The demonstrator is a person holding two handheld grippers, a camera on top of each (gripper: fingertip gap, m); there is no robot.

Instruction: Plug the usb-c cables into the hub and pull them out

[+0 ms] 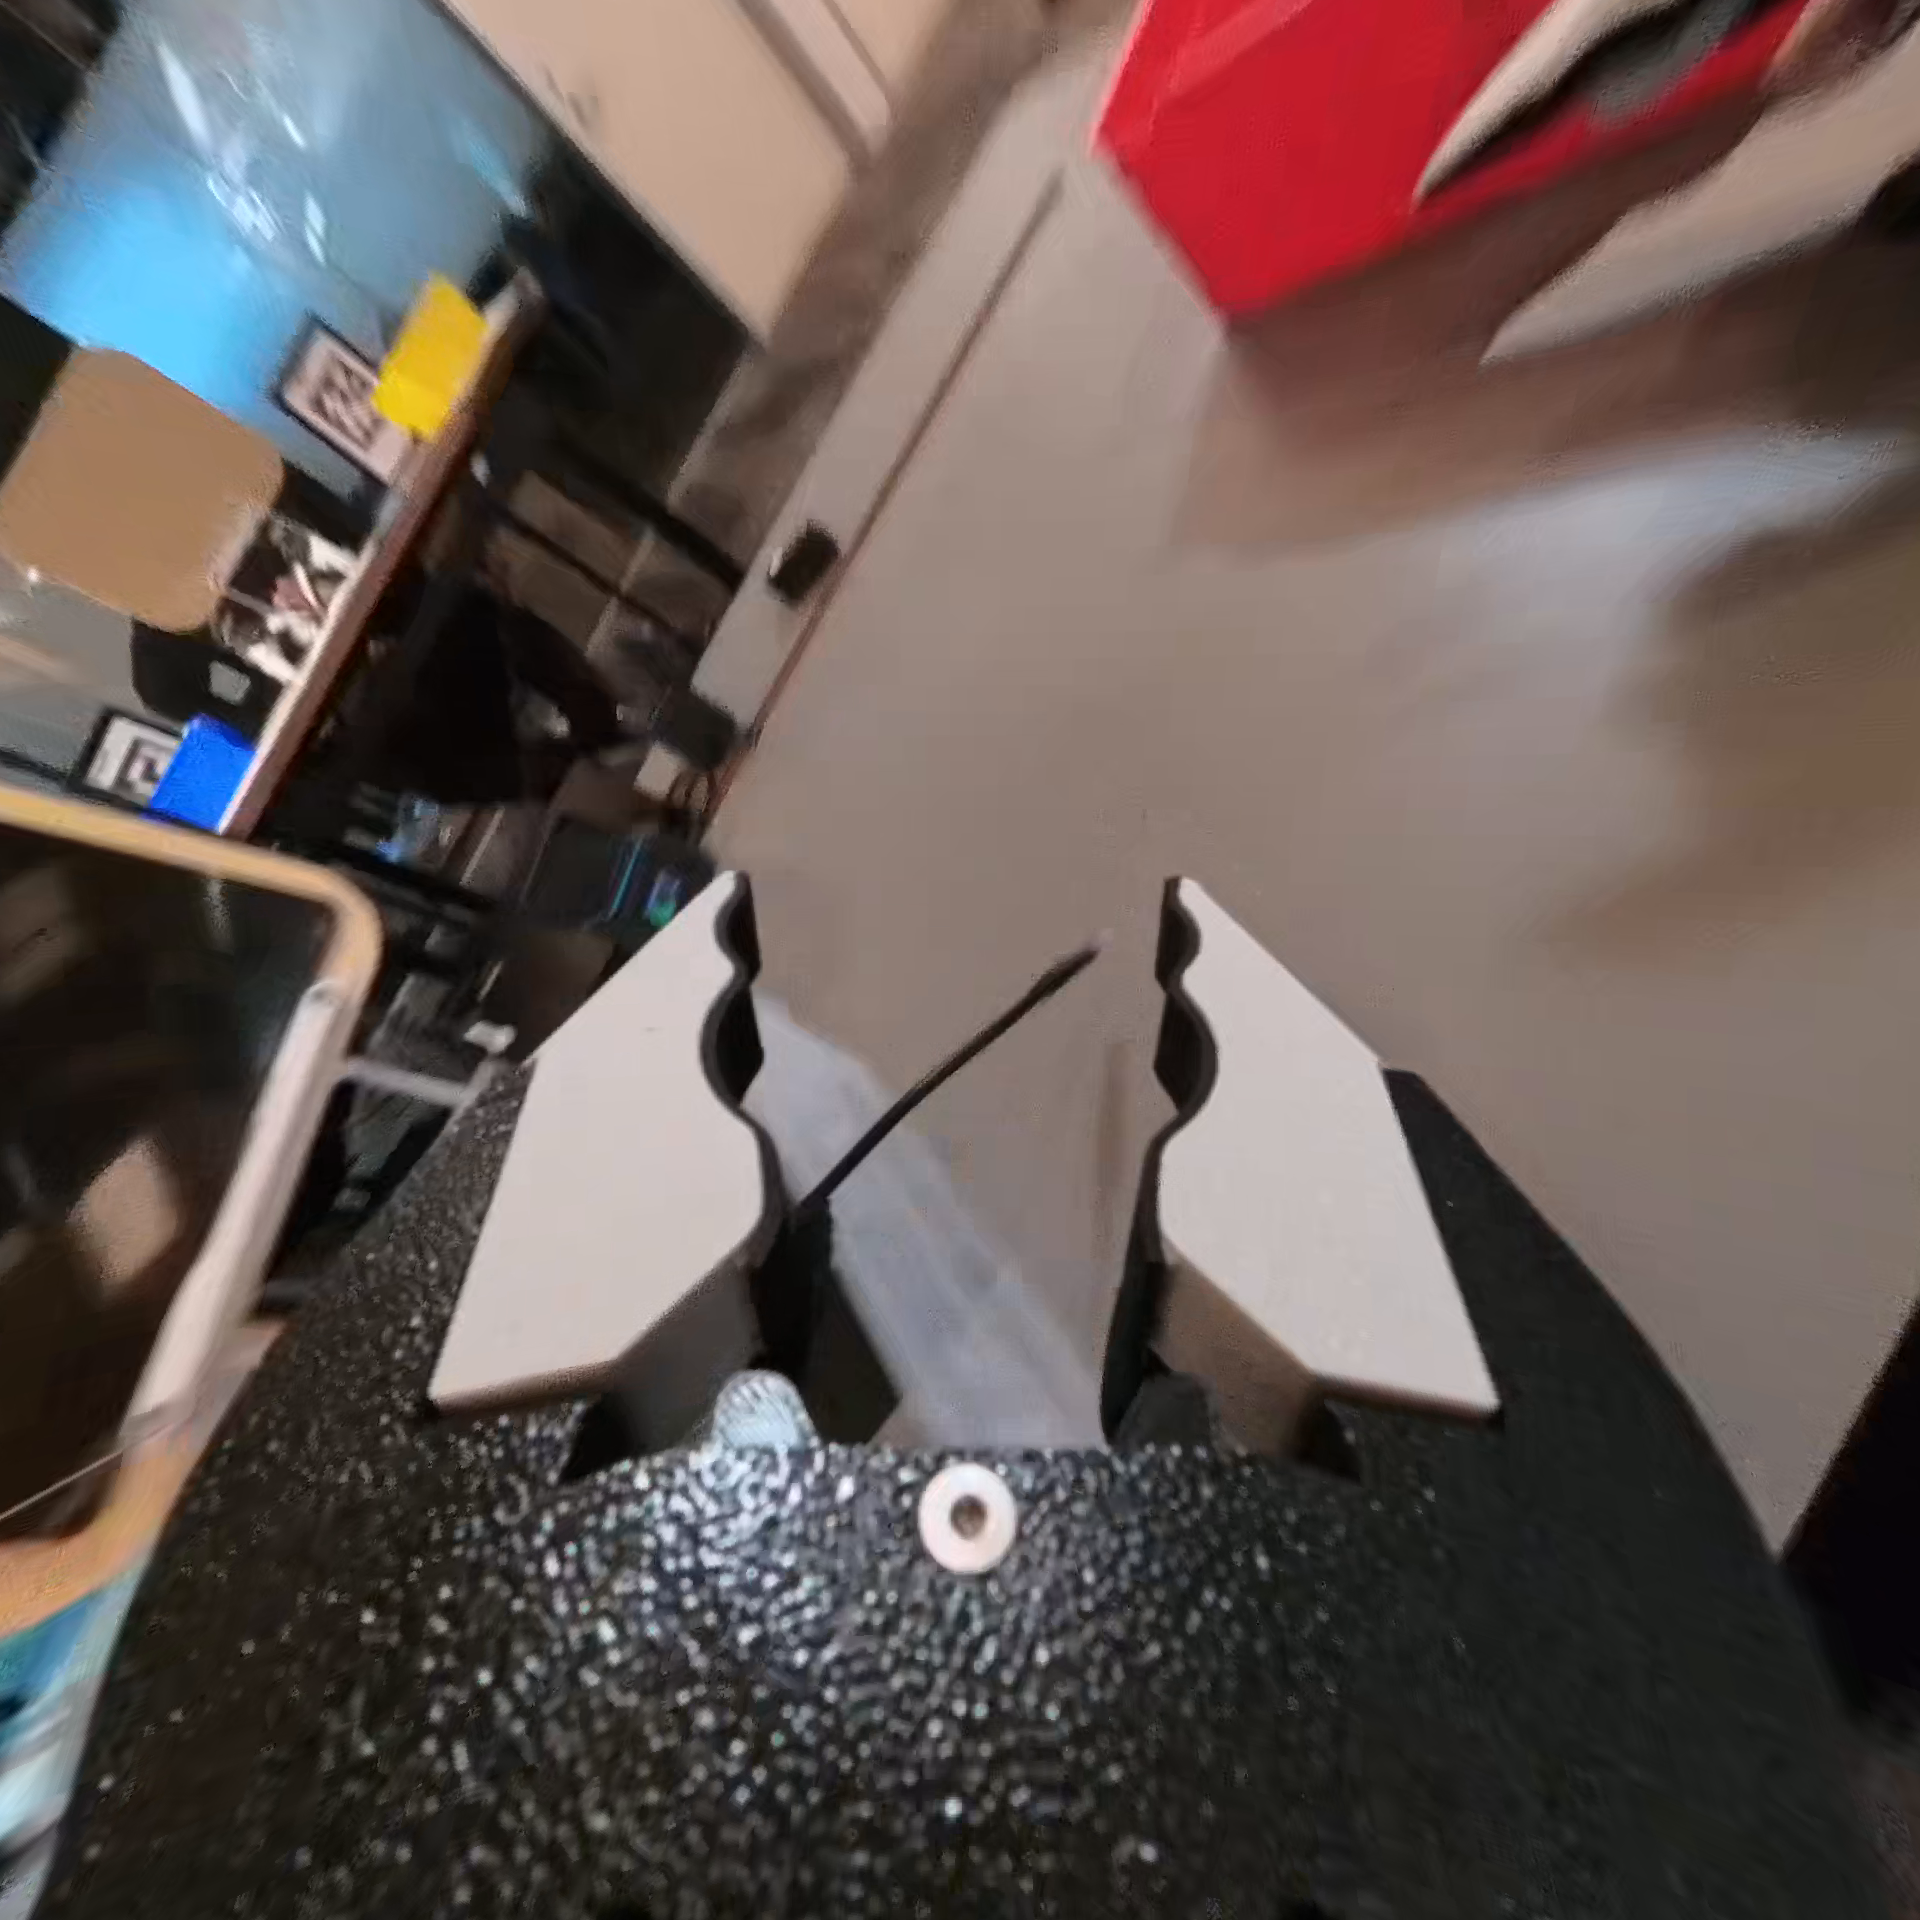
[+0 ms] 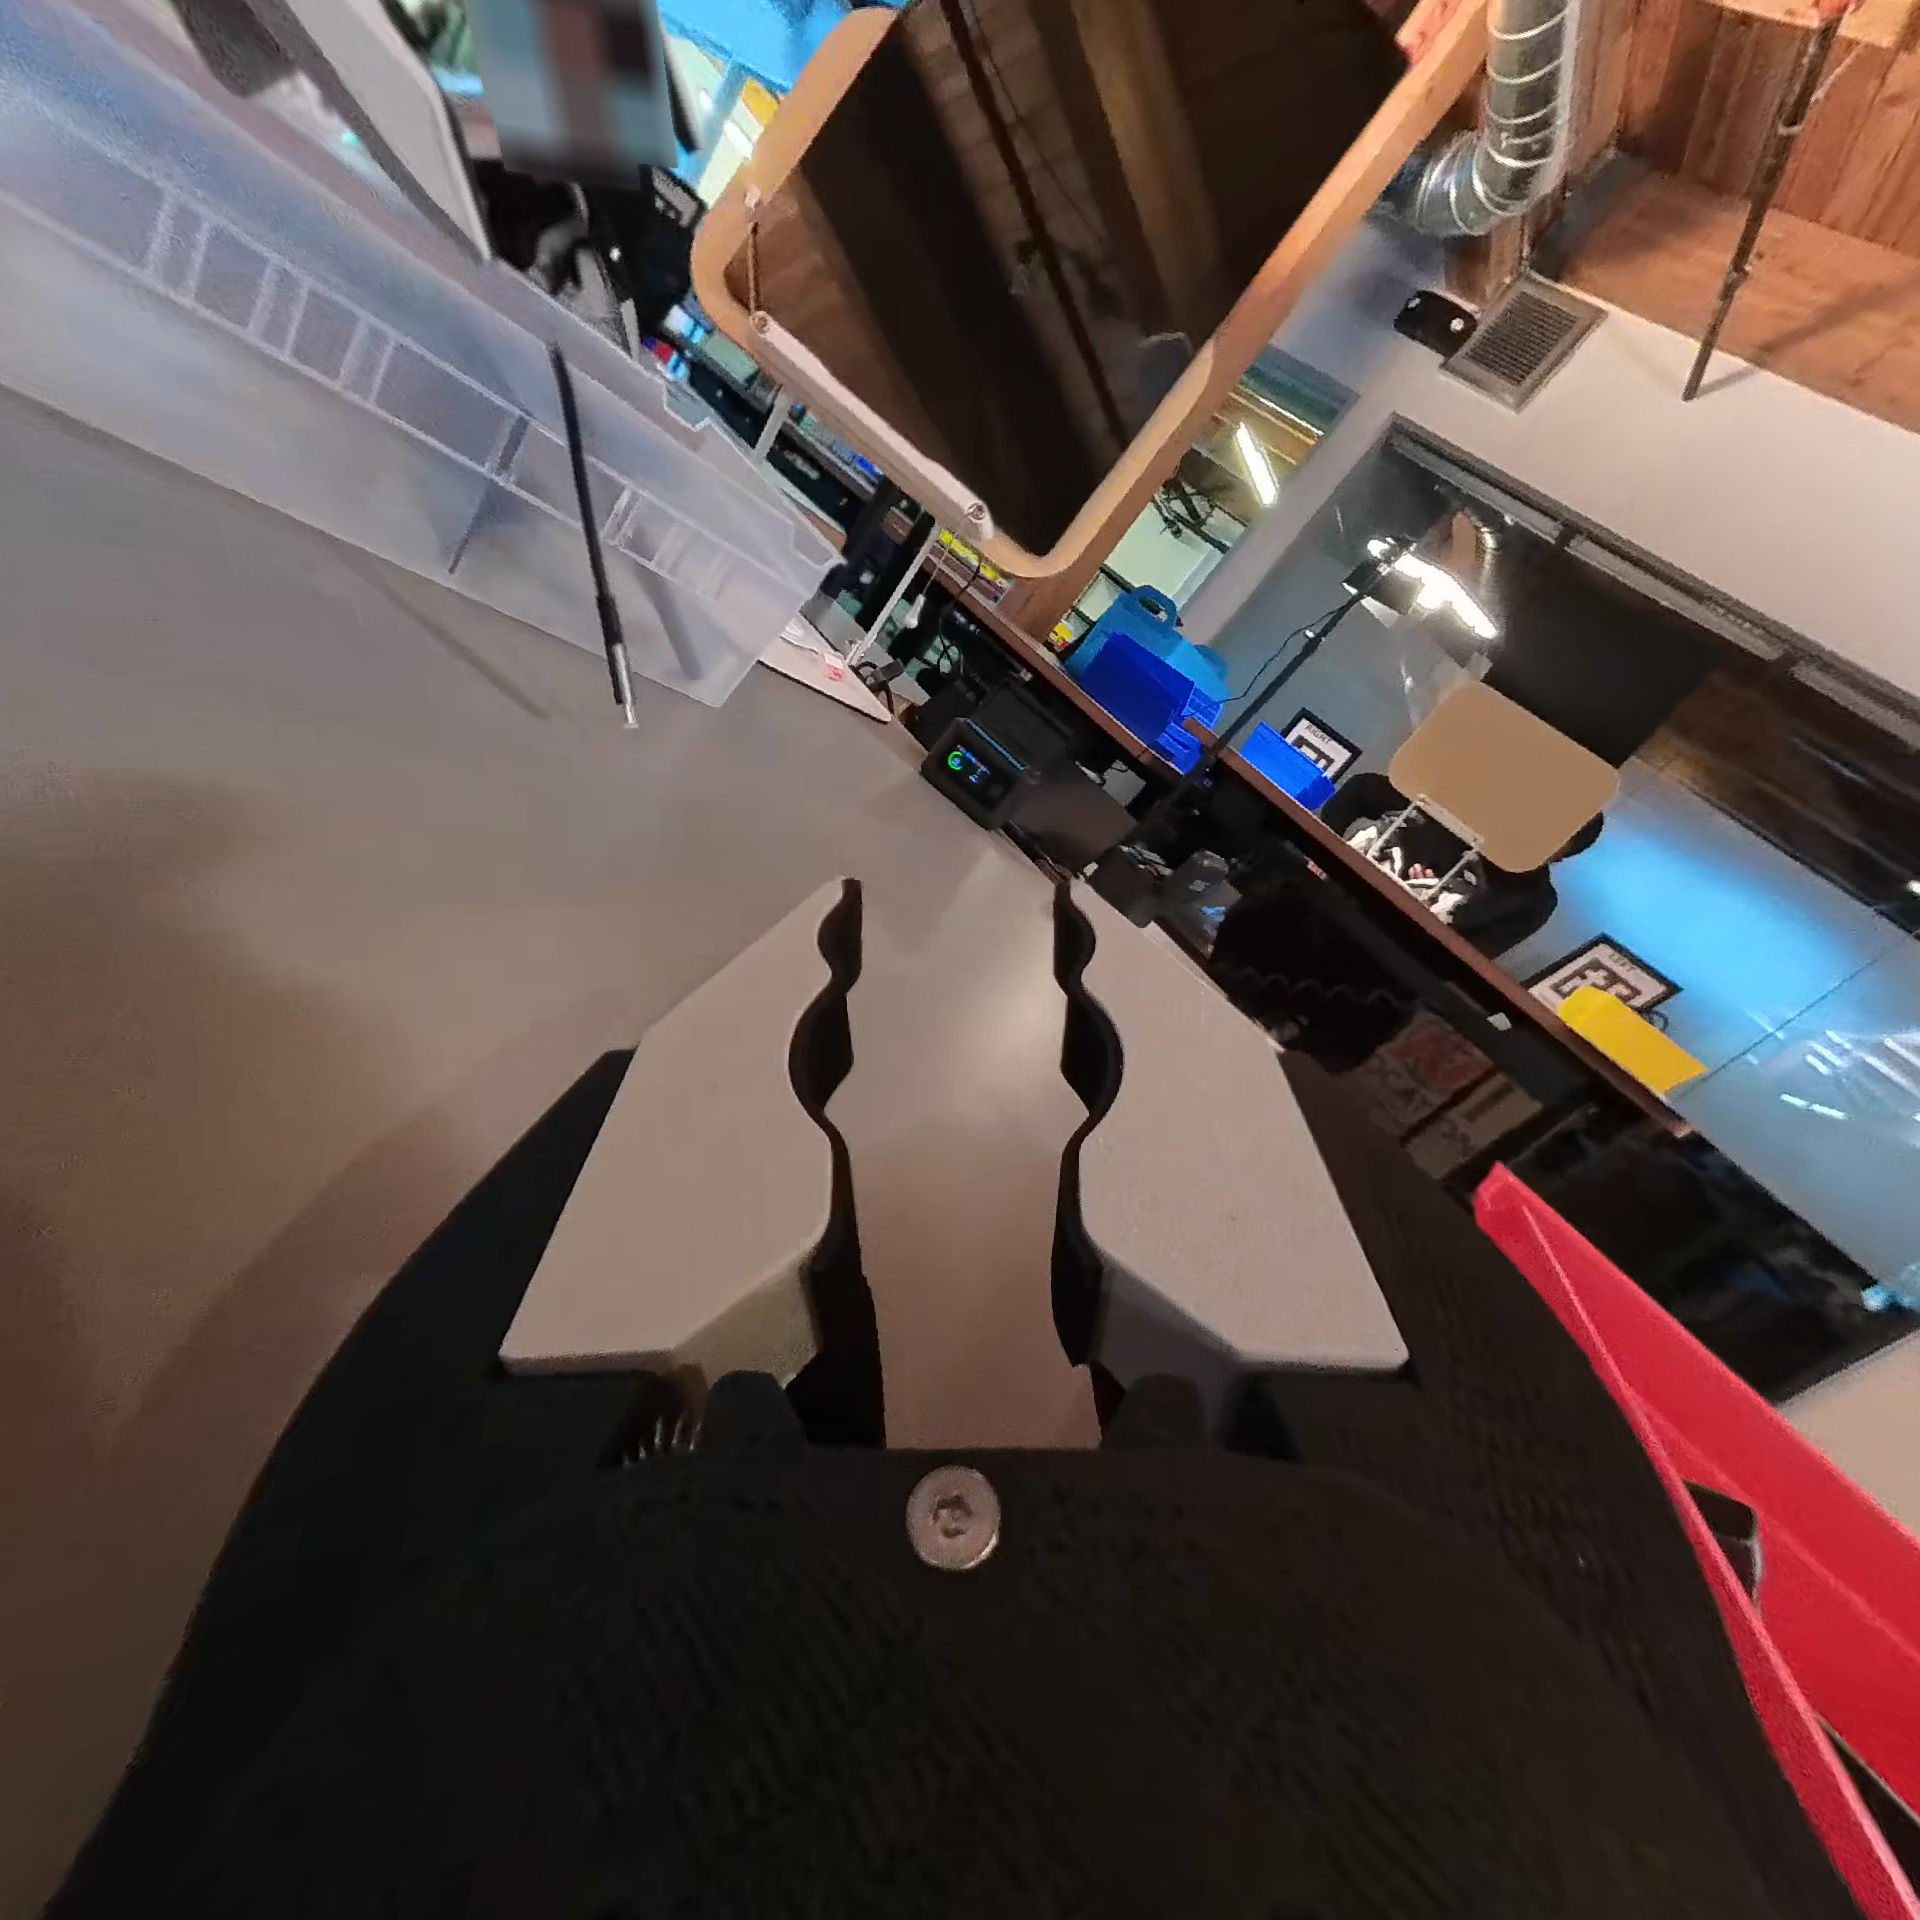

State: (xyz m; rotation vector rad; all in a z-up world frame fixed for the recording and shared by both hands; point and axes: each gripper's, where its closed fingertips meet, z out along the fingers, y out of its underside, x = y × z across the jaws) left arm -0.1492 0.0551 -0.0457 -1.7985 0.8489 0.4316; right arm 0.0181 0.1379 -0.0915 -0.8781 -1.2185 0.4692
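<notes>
My left gripper (image 1: 956, 894) is open. A thin black cable (image 1: 966, 1049) runs slantwise through the gap between its fingers without being pinched, above the rim of a clear plastic bin (image 1: 935, 1278). In the right wrist view the same black cable (image 2: 587, 520) hangs over the clear bin's (image 2: 343, 343) wall, its silver plug tip (image 2: 627, 707) just above the grey table (image 2: 312, 935). My right gripper (image 2: 956, 894) is open and empty, low over the table and well to the right of the cable. No hub shows in either view.
A red bin (image 1: 1299, 156) stands at the table's far side, with the other gripper blurred beside it (image 1: 1558, 114); the bin's edge also shows in the right wrist view (image 2: 1714, 1507). A small black device with a green light (image 2: 977, 769) sits at the table edge. A wood-framed dark panel (image 2: 1039, 260) stands behind.
</notes>
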